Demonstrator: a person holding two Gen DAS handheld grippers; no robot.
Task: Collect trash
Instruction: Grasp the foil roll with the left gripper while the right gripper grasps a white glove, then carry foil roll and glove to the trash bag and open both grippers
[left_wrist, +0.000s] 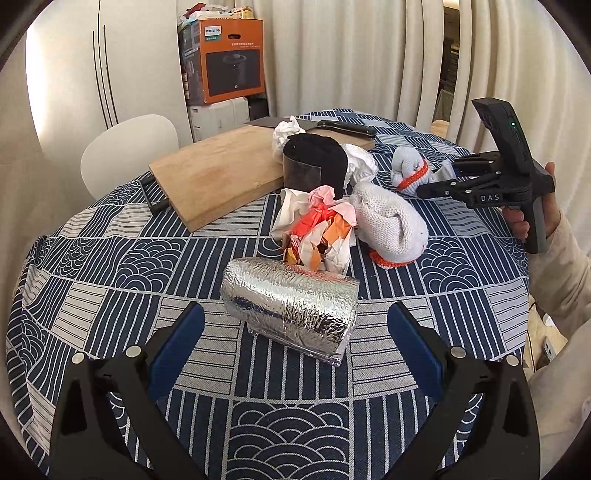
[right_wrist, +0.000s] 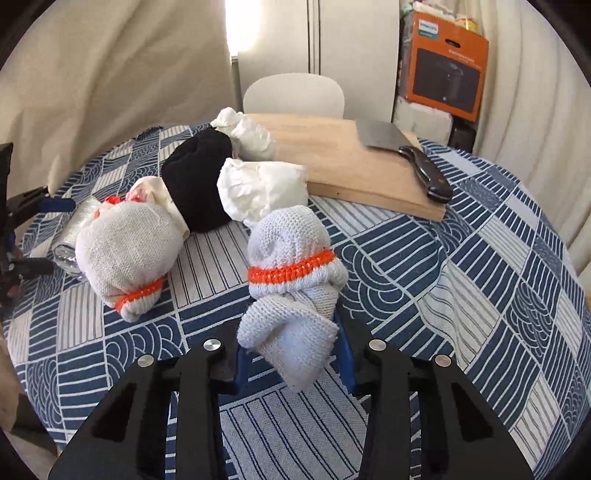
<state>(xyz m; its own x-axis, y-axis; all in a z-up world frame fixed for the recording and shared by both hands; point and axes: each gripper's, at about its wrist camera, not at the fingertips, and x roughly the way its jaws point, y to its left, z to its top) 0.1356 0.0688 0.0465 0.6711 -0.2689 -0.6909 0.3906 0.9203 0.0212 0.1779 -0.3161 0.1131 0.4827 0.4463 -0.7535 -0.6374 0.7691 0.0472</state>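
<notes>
My right gripper (right_wrist: 291, 354) is shut on the lower end of a pale knit glove with an orange band (right_wrist: 291, 251), which stands up from the blue patterned tablecloth (right_wrist: 461, 277). In the left wrist view that same gripper (left_wrist: 428, 188) meets the glove (left_wrist: 408, 171) at the right. A second, similar glove (left_wrist: 388, 221) lies nearer the middle. My left gripper (left_wrist: 295, 317) is open, its blue pads on either side of a silver foil roll (left_wrist: 291, 299) without touching it. Crumpled orange and white paper (left_wrist: 317, 229) sits just behind the roll.
A black cloth bundle (right_wrist: 195, 184) and white crumpled tissues (right_wrist: 258, 188) lie by a wooden cutting board (right_wrist: 351, 162) that carries a cleaver (right_wrist: 388, 136). A white chair (left_wrist: 129, 151) and an orange box (left_wrist: 225, 62) stand beyond the table. A person's hand (left_wrist: 532, 221) holds the right gripper.
</notes>
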